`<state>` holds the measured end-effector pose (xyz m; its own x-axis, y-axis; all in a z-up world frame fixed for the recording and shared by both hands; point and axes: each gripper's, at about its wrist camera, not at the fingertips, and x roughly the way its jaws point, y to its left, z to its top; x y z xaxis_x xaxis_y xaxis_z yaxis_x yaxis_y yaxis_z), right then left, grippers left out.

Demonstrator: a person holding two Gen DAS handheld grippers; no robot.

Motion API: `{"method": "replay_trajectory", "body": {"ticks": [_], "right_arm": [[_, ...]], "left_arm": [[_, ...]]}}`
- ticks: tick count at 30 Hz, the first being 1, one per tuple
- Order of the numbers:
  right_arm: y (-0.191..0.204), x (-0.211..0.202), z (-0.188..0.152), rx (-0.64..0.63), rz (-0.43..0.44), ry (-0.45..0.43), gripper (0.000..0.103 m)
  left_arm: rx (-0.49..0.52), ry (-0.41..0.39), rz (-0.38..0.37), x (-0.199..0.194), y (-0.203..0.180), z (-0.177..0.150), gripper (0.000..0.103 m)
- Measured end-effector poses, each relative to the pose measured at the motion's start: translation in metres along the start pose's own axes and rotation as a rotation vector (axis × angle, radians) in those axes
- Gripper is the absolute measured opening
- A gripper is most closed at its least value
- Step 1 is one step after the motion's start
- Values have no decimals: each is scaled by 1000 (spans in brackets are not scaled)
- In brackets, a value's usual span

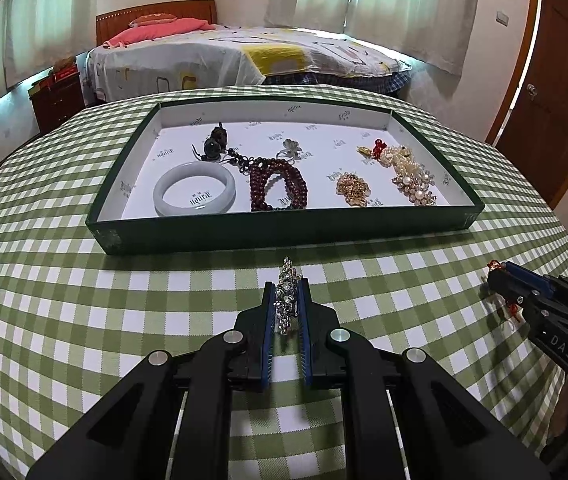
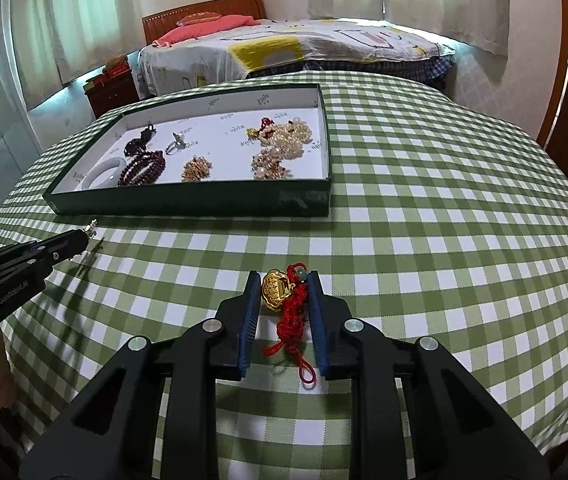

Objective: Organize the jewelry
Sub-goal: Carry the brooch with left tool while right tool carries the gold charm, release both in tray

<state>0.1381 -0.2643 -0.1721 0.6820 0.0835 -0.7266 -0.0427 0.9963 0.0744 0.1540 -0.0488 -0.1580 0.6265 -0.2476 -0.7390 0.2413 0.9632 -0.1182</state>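
The left gripper (image 1: pixel 287 280), black with blue ribbed pads, has its jaws drawn narrow around a sparkling clear-rhinestone piece (image 1: pixel 287 300), which stands between the pads and pokes past their tips above the green-and-white checked tablecloth (image 1: pixel 84 320). The right gripper (image 2: pixel 284 280) has its jaws closed on a gold lock-shaped pendant on a red knotted cord (image 2: pixel 289 304): the pendant sits against the left pad, the cord with a small green bead against the right, and the cord's looped tail trails toward the camera. Farther back on the cloth lies a shallow dark green tray with a white printed lining (image 1: pixel 284 228). Inside it, seen from the left wrist, a pale jade bangle (image 1: pixel 195 189) rests at the near left, just beside coiled dark red bead strands (image 1: pixel 278 188); a dark tasselled charm (image 1: pixel 218 140) lies behind them, a small silver ring (image 1: pixel 289 149) near the middle, a gold cluster (image 1: pixel 353 189) to the right, and a heap of pearl jewellery (image 1: pixel 407 174) at the far right. A bed (image 1: pixel 244 56) stands beyond the table.
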Motion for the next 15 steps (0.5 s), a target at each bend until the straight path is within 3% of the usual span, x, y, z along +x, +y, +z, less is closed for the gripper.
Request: {"method": "replay_trajectory", "body": {"ticks": [15], "right_arm": [[16, -27, 43, -20, 70, -106, 23]], "left_arm": [[-3, -79, -12, -24, -2, 29, 12]]}}
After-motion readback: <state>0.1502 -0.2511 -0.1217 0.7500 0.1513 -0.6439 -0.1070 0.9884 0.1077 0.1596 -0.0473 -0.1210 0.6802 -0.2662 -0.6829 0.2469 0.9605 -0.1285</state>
